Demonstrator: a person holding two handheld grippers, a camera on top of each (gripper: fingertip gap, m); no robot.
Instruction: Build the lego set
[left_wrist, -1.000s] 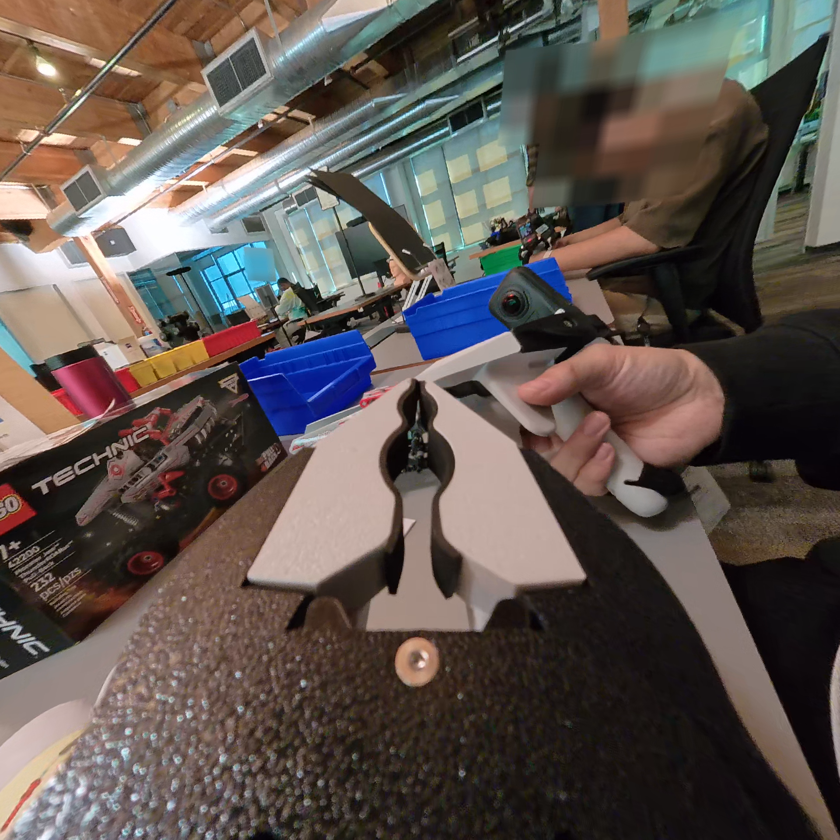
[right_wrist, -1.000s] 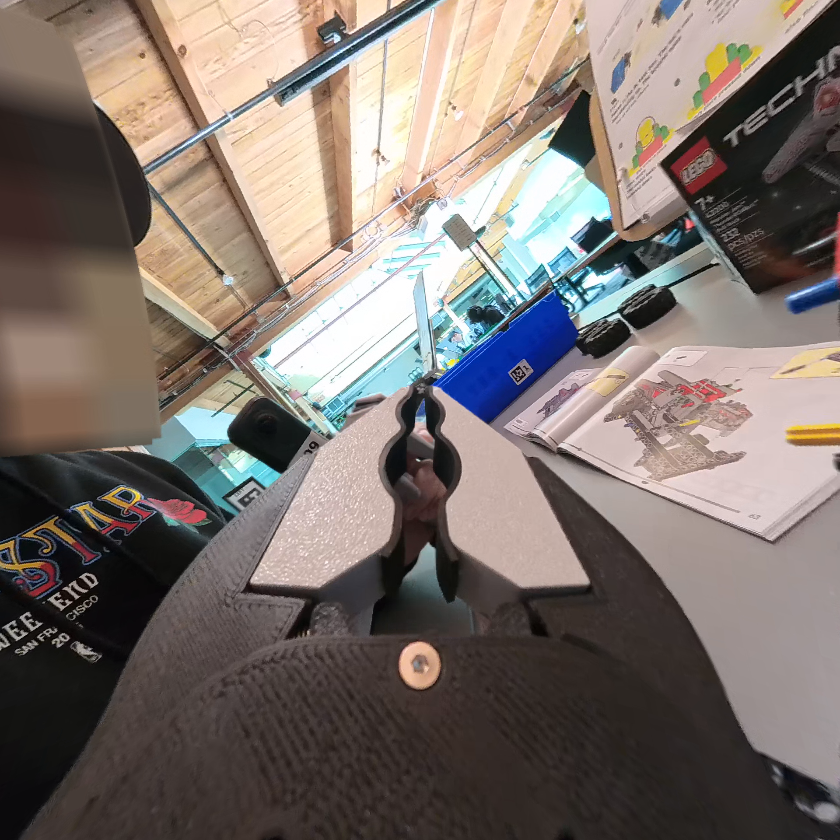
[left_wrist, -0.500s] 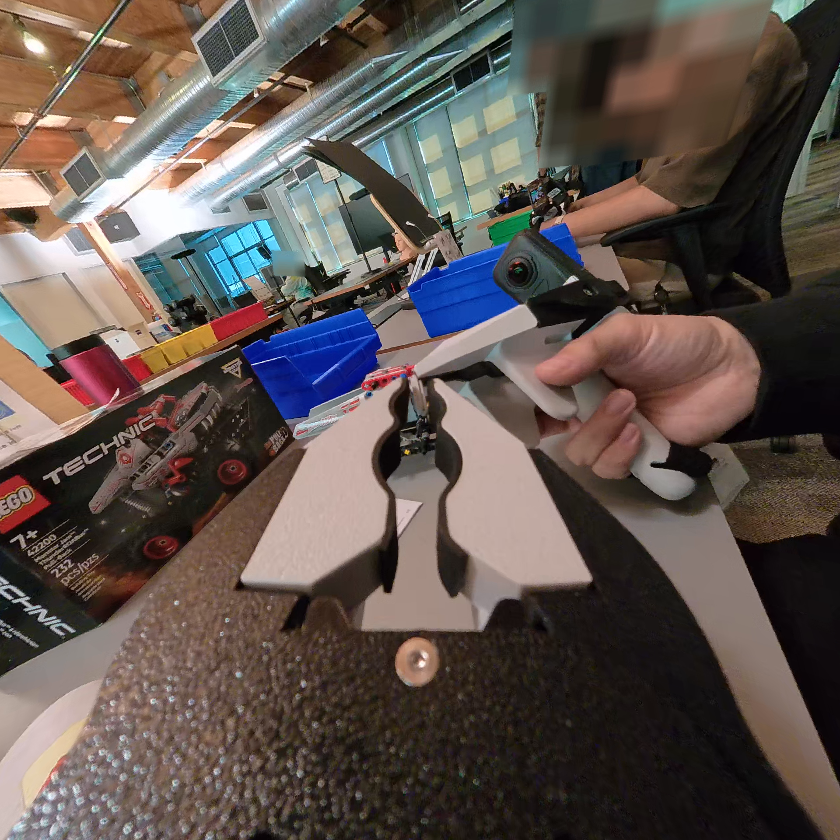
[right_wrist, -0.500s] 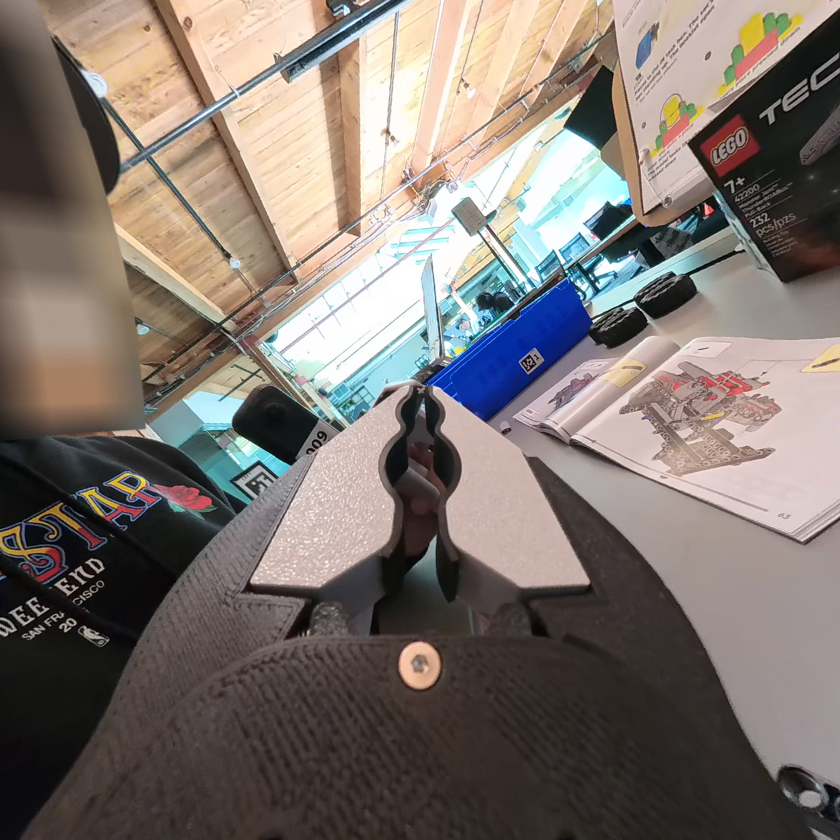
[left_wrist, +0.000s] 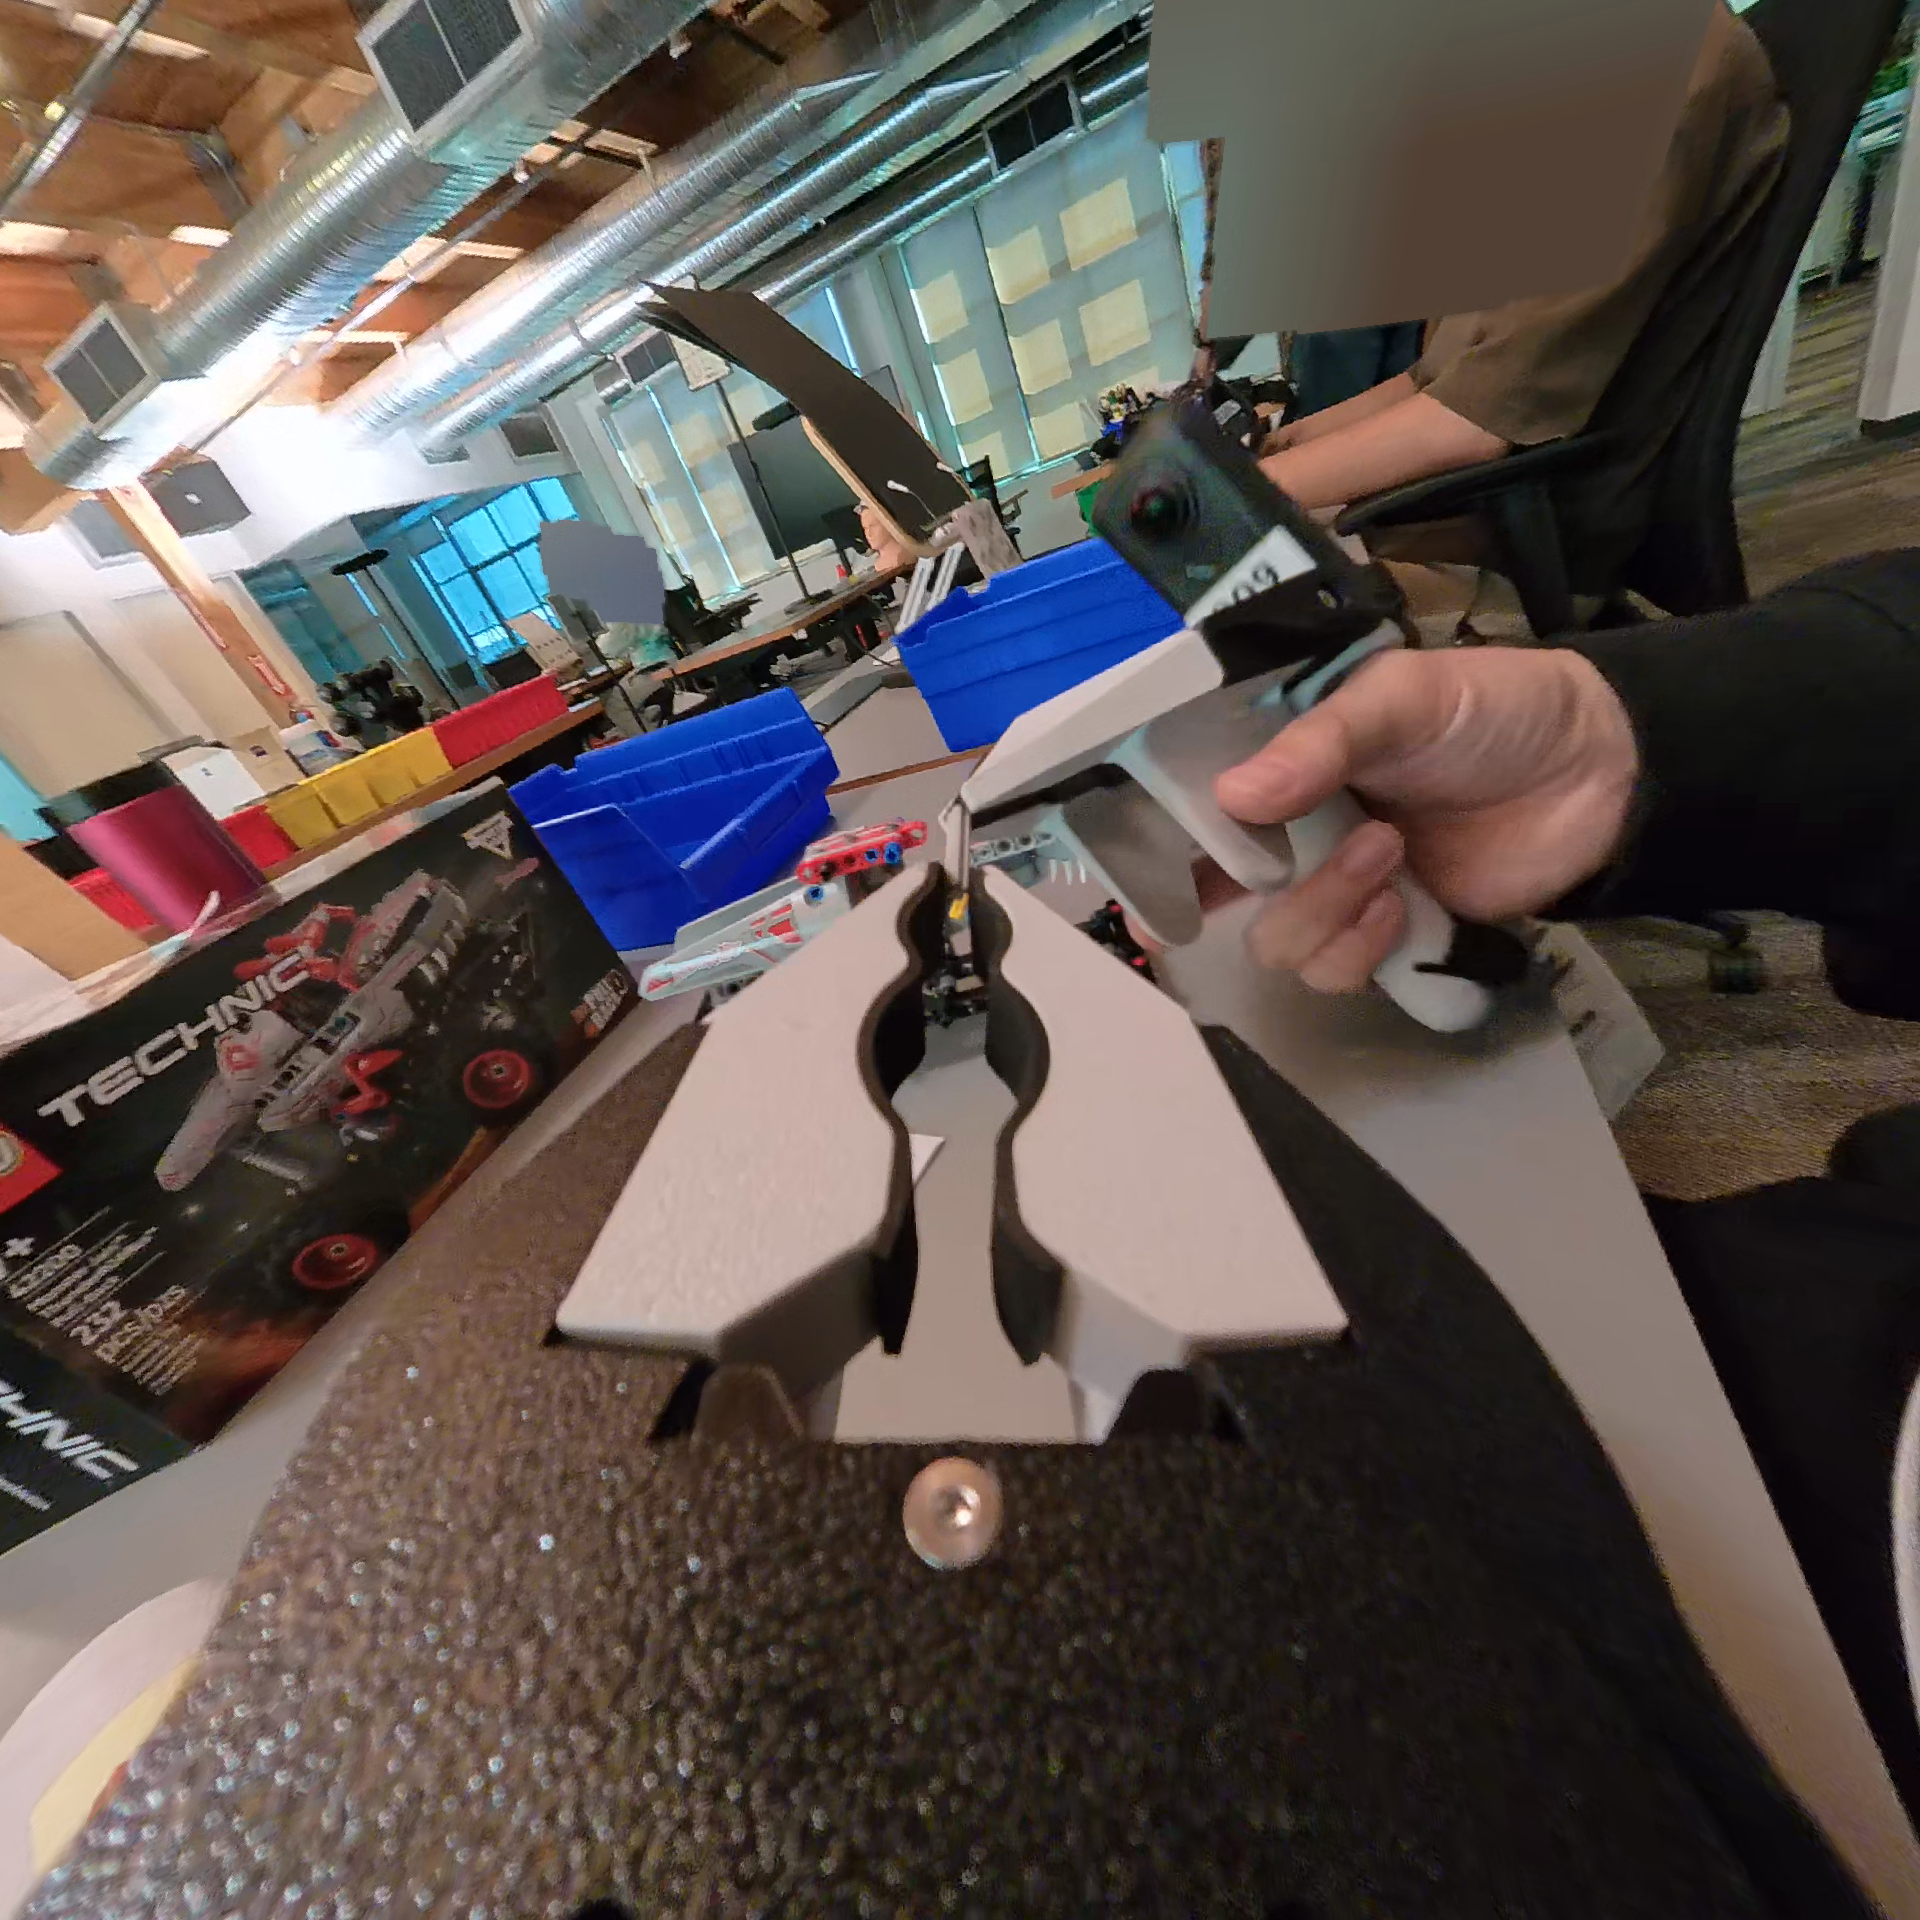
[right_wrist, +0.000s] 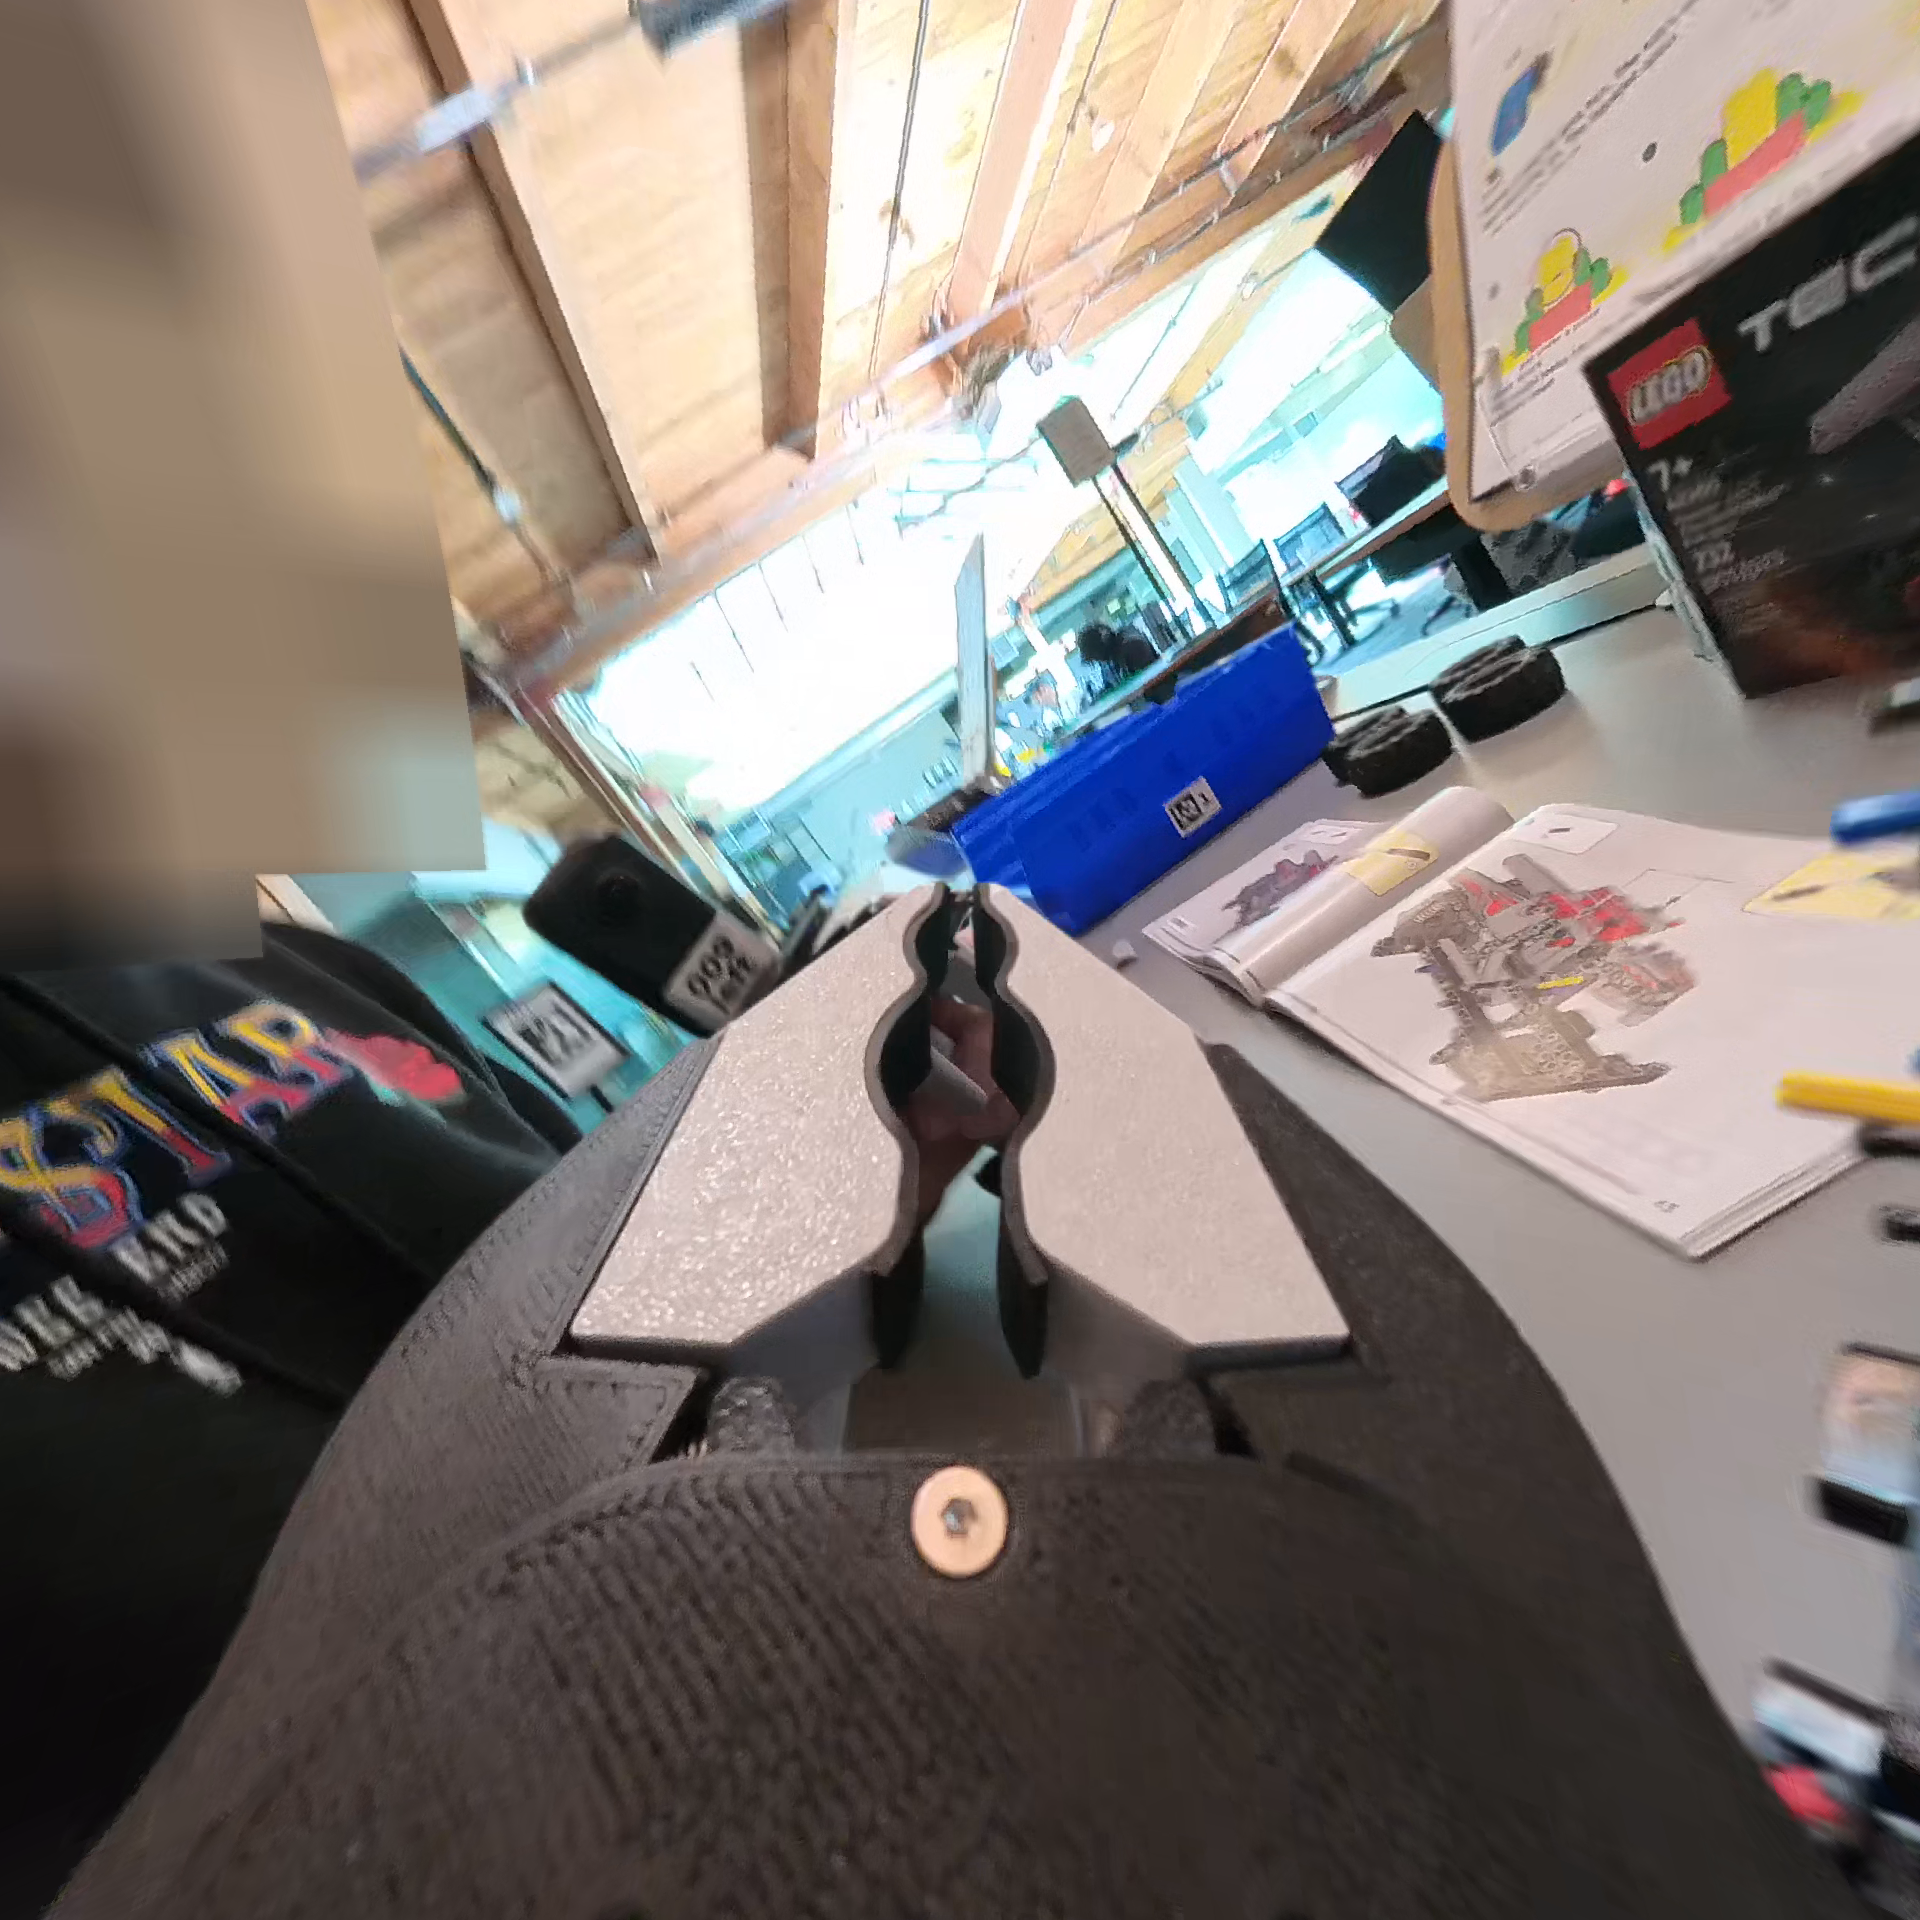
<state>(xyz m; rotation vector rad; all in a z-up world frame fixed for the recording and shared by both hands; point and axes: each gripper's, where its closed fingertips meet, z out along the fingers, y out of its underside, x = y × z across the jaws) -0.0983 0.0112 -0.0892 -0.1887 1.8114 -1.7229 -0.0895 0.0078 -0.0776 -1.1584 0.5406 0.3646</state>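
In the left wrist view my left gripper (left_wrist: 958, 888) has its jaws almost together on a small dark and yellow Lego piece (left_wrist: 958, 940). My right gripper (left_wrist: 964, 821), held by a hand (left_wrist: 1455, 790), comes in from the right with its tips just above the left tips. A thin grey stick-like piece (left_wrist: 966, 868) runs from its tips down between the left jaws. In the right wrist view my right gripper (right_wrist: 961, 899) is nearly shut, and what it grips is barely visible. Loose parts lie behind: a red beam (left_wrist: 862, 847) and a white-red panel (left_wrist: 748, 940).
The Lego box (left_wrist: 260, 1101) stands at the left, with blue bins (left_wrist: 686, 810) behind it. In the right wrist view an open instruction booklet (right_wrist: 1507, 997), two black tyres (right_wrist: 1496, 686), a blue bin (right_wrist: 1143, 821) and a yellow piece (right_wrist: 1849, 1096) lie on the grey table (right_wrist: 1558, 1403). Both grippers' tips are close together, under 4 cm apart. From either gripper's tips it is about 12 centimeters to the yellow piece (right_wrist: 1849, 1096).
Both grippers stayed tip to tip. The right gripper rose and tilted, so its tips now sit above the left tips. The left view swung so that more loose parts show behind.
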